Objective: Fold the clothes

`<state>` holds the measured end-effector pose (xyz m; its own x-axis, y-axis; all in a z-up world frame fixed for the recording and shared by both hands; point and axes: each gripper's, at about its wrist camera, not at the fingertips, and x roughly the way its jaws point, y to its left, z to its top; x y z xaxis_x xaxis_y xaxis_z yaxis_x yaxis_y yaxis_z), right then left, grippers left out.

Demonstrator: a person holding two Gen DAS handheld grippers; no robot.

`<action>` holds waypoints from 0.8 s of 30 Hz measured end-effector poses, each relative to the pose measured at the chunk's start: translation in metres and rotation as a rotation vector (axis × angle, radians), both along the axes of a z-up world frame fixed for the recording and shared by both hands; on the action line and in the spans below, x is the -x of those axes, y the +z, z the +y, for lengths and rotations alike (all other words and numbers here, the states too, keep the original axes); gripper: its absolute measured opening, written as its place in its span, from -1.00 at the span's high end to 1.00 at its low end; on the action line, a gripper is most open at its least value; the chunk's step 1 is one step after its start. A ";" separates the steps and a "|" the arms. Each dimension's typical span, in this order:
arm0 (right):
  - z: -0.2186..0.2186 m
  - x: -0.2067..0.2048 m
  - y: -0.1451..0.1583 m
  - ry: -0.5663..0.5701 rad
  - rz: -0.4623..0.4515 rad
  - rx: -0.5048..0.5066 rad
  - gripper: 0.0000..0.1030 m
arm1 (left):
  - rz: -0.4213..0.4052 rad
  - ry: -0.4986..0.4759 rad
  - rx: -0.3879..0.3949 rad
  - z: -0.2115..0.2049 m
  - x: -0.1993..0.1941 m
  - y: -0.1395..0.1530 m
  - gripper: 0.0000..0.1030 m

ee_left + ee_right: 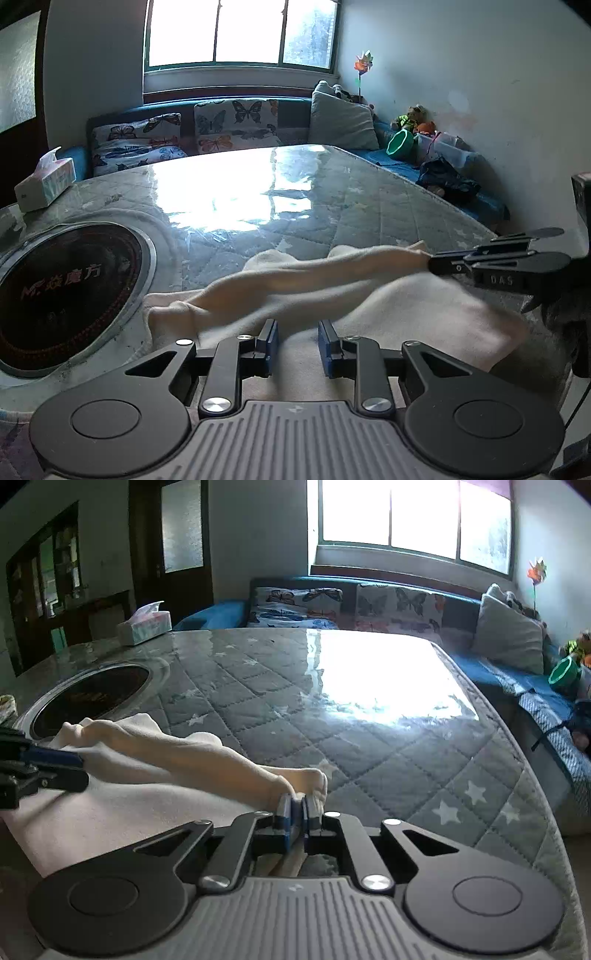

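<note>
On the quilted bench, toward six o'clock, lies a cream garment, one rolled edge lifted and stretched. At three o'clock in the left wrist view, the right gripper has its fingers closed on that edge's end. The left gripper hovers over the cloth with fingers parted, holding nothing. An induction hob sits at nine o'clock.

Left tool black linkage arms, blue pads, silver screws, grey ribbed base, right tool alike
</note>
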<state>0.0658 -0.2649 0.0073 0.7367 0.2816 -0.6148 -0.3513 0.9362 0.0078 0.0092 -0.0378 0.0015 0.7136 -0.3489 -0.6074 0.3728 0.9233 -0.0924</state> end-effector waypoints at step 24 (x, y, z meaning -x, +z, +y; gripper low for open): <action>0.076 -0.030 0.006 0.186 0.029 -0.012 0.68 | 0.019 0.084 0.022 -0.003 -0.063 -0.007 0.48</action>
<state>0.0960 -0.1891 0.0136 0.6536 0.4186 -0.6305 -0.5175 0.8551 0.0313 0.0717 -0.0405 -0.0051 0.7292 -0.3016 -0.6143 0.2917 0.9490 -0.1197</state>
